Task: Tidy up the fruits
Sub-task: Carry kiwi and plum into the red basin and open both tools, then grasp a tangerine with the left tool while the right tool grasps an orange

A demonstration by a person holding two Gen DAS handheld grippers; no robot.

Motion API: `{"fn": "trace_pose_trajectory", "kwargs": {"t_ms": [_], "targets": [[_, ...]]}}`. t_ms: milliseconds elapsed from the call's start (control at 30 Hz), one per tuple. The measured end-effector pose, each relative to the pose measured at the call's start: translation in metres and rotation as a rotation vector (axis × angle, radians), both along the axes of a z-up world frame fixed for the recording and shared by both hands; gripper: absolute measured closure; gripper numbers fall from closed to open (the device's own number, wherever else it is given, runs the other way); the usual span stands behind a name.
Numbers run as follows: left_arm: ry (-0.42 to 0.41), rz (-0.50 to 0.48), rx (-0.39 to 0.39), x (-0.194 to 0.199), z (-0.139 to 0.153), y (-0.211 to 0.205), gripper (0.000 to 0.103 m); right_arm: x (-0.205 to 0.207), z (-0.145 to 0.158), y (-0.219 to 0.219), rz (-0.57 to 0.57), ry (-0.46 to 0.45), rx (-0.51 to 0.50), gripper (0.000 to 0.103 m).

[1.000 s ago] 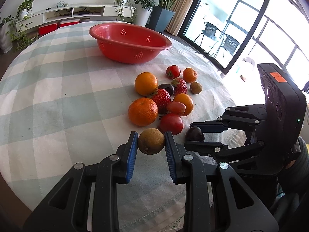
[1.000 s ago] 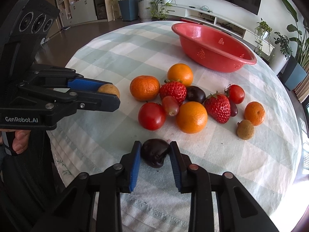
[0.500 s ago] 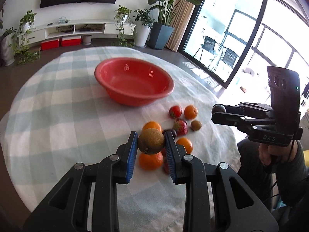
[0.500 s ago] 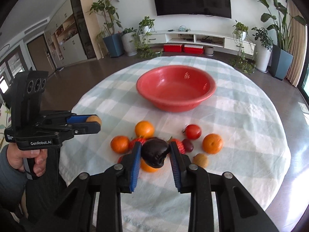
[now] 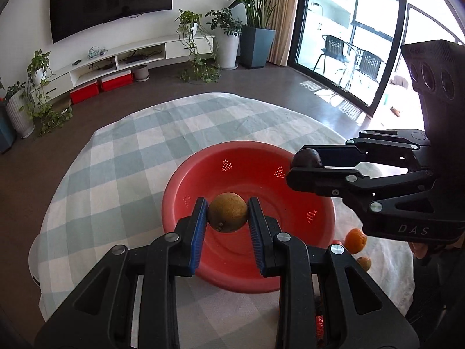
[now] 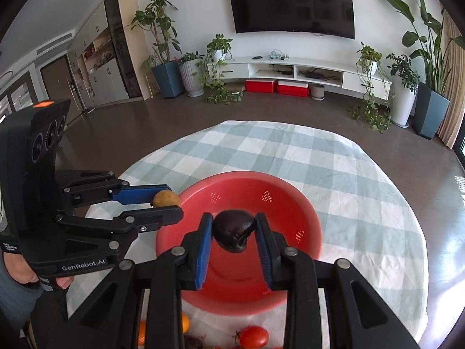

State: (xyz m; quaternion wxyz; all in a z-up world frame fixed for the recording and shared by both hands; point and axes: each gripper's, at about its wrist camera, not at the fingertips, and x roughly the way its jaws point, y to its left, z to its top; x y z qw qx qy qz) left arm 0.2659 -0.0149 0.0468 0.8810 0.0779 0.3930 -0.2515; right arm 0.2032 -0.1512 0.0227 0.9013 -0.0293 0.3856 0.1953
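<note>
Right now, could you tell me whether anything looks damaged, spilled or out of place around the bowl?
Nothing stands out. The red bowl sits upright and empty on the checked tablecloth. The left gripper holds a brown round fruit and the right gripper a dark wrinkled fruit, both over the bowl.

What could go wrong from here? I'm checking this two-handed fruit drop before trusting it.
1. The left gripper pinches the round brown-green fruit above the red perforated plastic bowl; released from there, it may bounce out.
2. The right gripper holds the dark purple wrinkled fruit close by; both grippers crowd over the bowl and could collide.
3. The dark fruit looks soft, so the squeeze may bruise it.
</note>
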Motion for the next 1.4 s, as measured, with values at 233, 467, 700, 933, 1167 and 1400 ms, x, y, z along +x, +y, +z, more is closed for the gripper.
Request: {"fn": "trace_pose_trajectory", "kwargs": {"t_ms": [233, 467, 700, 933, 1167, 1400], "targets": [[0.073, -0.028, 0.091, 0.025, -0.043, -0.023, 0.077, 0.008, -0.040, -0.004, -0.011, 0.032, -0.101, 0.071], [0.112, -0.025, 0.149, 0.033, -0.075, -0.036, 0.077, 0.008, -0.062, 0.007, 0.039, 0.044, -0.201, 0.071], [0.091, 0.000, 0.202, 0.037, -0.088, -0.040, 0.076, 0.010, -0.071, 0.006, 0.026, 0.072, -0.215, 0.070], [0.080, 0.017, 0.197, 0.038, -0.085, -0.037, 0.074, 0.008, -0.073, 0.007, 0.029, 0.066, -0.215, 0.054], [0.037, 0.058, 0.161, 0.028, -0.067, -0.027, 0.054, 0.007, -0.062, -0.001, 0.008, 0.051, -0.171, 0.054], [-0.064, 0.099, 0.101, -0.026, -0.026, -0.005, 0.030, 0.002, -0.038, -0.020, -0.043, -0.010, -0.060, 0.045]]}}
